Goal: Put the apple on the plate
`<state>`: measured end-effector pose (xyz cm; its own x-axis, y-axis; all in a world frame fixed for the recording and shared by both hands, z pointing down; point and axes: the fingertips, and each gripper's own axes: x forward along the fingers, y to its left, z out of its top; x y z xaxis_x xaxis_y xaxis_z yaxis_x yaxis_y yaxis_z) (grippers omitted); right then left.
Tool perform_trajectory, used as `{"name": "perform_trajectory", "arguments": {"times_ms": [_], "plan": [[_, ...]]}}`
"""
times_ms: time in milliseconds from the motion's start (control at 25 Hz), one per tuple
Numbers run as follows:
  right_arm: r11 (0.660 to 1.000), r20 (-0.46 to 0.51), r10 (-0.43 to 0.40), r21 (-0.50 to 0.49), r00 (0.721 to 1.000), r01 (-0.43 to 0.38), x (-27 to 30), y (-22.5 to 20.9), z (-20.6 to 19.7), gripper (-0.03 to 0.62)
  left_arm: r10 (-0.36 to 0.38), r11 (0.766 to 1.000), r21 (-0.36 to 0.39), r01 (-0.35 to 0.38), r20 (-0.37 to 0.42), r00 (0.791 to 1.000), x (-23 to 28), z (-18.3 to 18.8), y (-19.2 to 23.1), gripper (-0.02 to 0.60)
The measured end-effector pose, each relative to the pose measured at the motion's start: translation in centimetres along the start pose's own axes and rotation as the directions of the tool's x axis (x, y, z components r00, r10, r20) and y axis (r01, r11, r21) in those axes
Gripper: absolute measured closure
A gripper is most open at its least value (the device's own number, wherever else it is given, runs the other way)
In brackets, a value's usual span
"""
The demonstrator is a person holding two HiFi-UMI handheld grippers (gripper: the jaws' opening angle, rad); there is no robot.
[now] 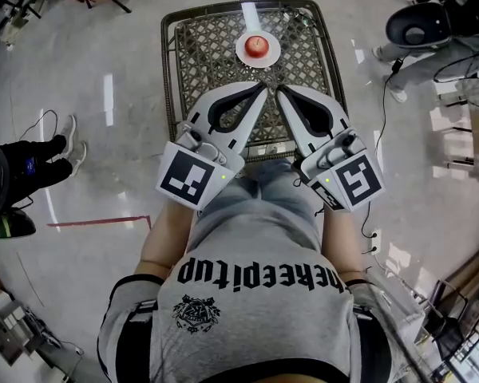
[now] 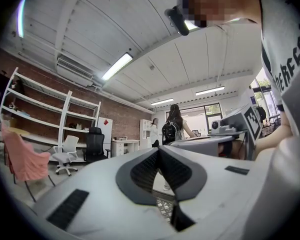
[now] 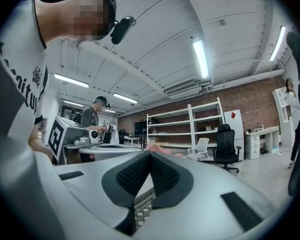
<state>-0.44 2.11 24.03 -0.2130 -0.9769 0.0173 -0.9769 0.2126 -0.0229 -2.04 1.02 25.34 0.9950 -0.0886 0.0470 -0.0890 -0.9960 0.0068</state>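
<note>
A red apple (image 1: 257,45) sits on a small white plate (image 1: 243,53) near the far edge of a square wicker table (image 1: 199,50). My left gripper (image 1: 263,88) and right gripper (image 1: 280,91) are held side by side over the table's near edge, tips close together and pointing at the plate, well short of it. Both are shut with nothing between the pads. In the left gripper view the left gripper (image 2: 159,149) shows its pads meeting. The right gripper (image 3: 150,153) shows the same in the right gripper view. Apple and plate are hidden in both gripper views.
Someone's legs and shoes (image 1: 60,146) are on the floor at the left, and another person's feet (image 1: 395,90) at the right beside a dark round device (image 1: 419,24). A red tape line (image 1: 96,223) marks the floor. White shelves (image 2: 45,119) and office chairs (image 3: 225,149) stand around the room.
</note>
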Motion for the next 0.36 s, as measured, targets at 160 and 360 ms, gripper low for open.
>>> {"name": "perform_trajectory", "arguments": {"times_ms": [160, 360], "plan": [[1.000, 0.004, 0.001, -0.009, 1.000, -0.001, -0.10, -0.16, 0.05, 0.605, 0.003, 1.000, 0.003, -0.003, 0.008, 1.000, 0.19, -0.05, -0.15, 0.545], [1.000, 0.005, -0.002, -0.013, 1.000, 0.002, -0.16, -0.22, -0.29, 0.605, 0.006, 1.000, -0.012, -0.006, 0.010, 1.000, 0.24, -0.53, -0.28, 0.545]]}}
